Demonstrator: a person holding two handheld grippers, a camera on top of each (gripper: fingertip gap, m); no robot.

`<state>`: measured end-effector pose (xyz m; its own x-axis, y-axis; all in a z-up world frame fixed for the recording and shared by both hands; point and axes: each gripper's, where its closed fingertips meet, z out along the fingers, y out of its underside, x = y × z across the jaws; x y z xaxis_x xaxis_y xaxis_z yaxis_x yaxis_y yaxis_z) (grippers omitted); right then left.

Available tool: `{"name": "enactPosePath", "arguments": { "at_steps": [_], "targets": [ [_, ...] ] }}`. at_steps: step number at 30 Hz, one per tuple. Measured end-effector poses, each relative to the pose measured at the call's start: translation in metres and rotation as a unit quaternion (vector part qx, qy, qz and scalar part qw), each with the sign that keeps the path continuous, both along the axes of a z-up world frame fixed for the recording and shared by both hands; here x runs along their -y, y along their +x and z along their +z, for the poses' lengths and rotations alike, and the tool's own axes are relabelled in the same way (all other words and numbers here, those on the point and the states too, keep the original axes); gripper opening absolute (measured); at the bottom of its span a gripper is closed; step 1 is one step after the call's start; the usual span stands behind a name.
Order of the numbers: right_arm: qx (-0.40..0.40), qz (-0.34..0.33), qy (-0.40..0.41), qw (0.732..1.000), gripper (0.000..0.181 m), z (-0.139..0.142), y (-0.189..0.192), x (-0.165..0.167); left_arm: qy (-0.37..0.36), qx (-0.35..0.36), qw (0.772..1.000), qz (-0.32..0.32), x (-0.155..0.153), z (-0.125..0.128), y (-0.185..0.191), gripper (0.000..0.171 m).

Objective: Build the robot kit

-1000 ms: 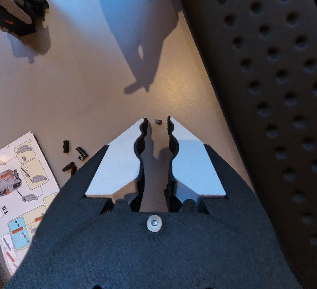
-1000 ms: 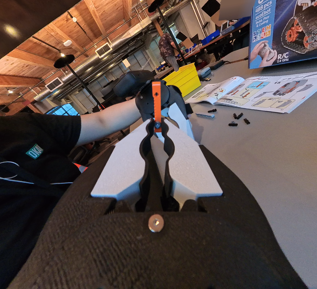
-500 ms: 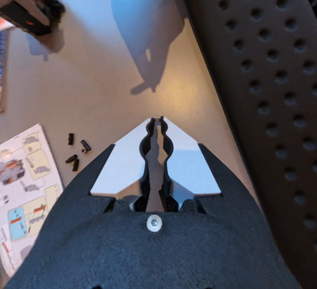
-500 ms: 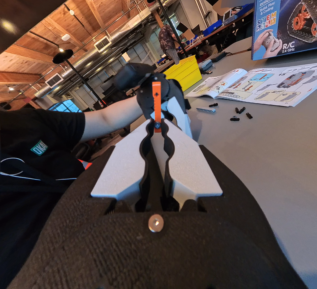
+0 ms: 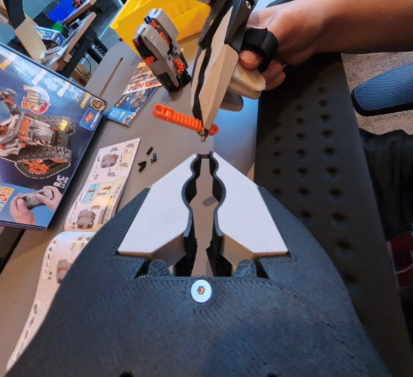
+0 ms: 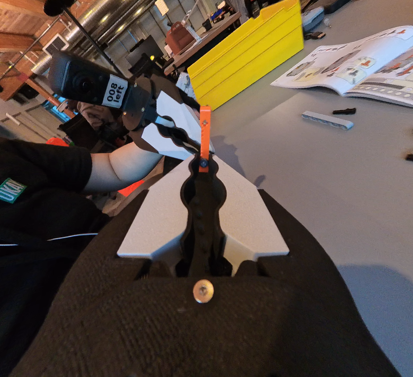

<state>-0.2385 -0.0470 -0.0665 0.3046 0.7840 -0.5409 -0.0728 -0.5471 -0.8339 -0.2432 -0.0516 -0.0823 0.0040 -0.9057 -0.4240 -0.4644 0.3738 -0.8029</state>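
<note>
My left gripper [image 5: 205, 156] is shut on a small black piece [image 5: 205, 155] pinched at its very tips, held above the grey table [image 5: 174, 142]. Just above and in front of it, my right gripper [image 5: 202, 128] points down, shut on one end of an orange toothed beam [image 5: 178, 118]; a small pin [image 5: 203, 137] sticks out below that end. In the right wrist view my right gripper [image 6: 204, 162] holds the orange beam [image 6: 205, 129] upright, and my left gripper [image 6: 196, 148] comes in from the left with its tips right beside the beam's lower end.
A partly built grey, black and orange model [image 5: 161, 51] stands farther back, with a yellow bin [image 5: 165, 10] behind it. The kit box [image 5: 44, 138], an open booklet [image 5: 102, 185] and loose black pins [image 5: 147, 160] lie left. A grey beam [image 6: 327, 121] lies on the table. A perforated black chair back [image 5: 312, 165] stands right. Less than 4 cm separates the two grippers' tips.
My left gripper closed on the small black piece that lay between its tips, lifted it off the table and swung up to the orange beam. My right gripper kept its grip.
</note>
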Motion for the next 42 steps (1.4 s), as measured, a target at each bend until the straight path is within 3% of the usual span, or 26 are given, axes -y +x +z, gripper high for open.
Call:
{"name": "enactPosePath", "arguments": {
  "at_steps": [18,42],
  "targets": [
    [0.057,0.031,-0.041,0.997,0.005,-0.023,-0.023,0.001,-0.008,0.01,1.0,0.009,0.003,-0.014,-0.013,0.004],
    [0.166,0.003,-0.046,0.985,0.005,-0.052,-0.027,-0.003,-0.019,-0.073,0.996,0.041,-0.003,-0.044,-0.016,0.003]
  ]
}}
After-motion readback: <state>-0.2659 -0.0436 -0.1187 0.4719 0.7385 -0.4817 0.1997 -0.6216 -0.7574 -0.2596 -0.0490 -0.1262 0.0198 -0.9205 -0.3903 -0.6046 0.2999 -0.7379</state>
